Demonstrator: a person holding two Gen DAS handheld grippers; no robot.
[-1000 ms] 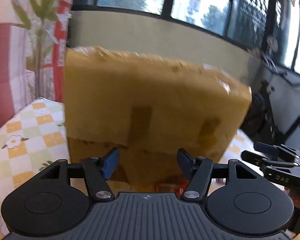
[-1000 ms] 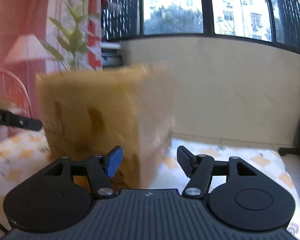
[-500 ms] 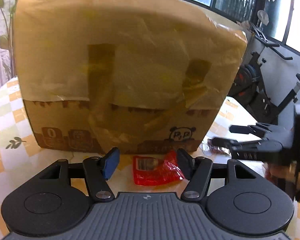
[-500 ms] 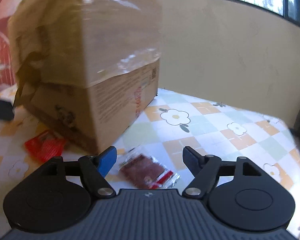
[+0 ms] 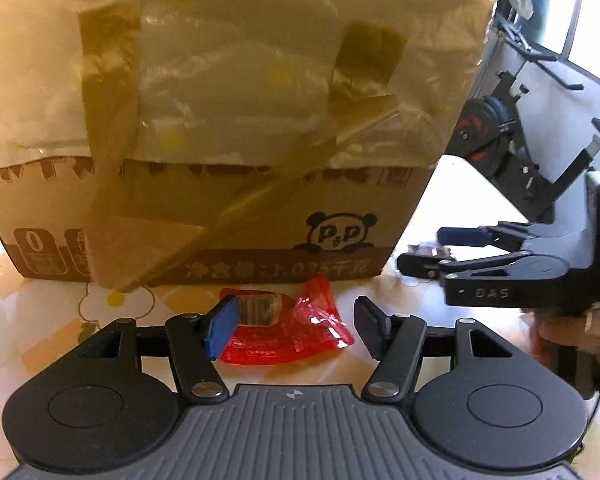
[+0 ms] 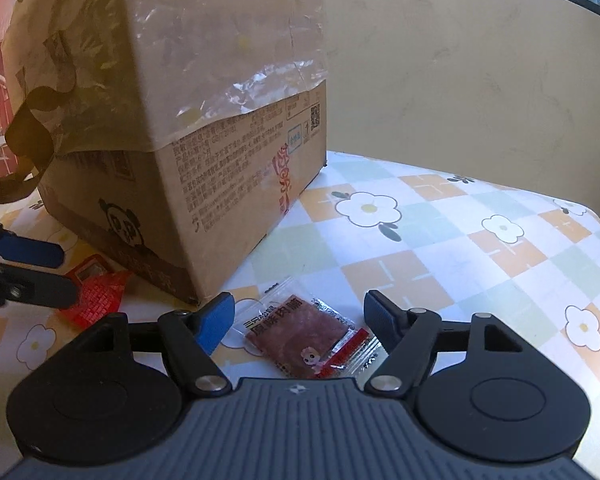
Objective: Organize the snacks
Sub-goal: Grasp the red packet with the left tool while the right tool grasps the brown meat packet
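Left tool (image 5: 294,326) gapes around red packet (image 5: 296,332); right tool (image 6: 300,320) gapes around jerky packet (image 6: 308,338).

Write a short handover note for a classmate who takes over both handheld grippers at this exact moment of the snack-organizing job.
Left gripper: open, low over the table, fingers either side of the red snack packet, not clamped.
Right gripper: open, fingers either side of the clear meat-snack packet, not clamped.
Both packets lie flat on the flowered tablecloth, close to the taped cardboard box; the red one at its front face, the clear one off its near corner.
Done: nothing picked up yet.
Left: grasp each packet and put it where it belongs; the box top is out of view.
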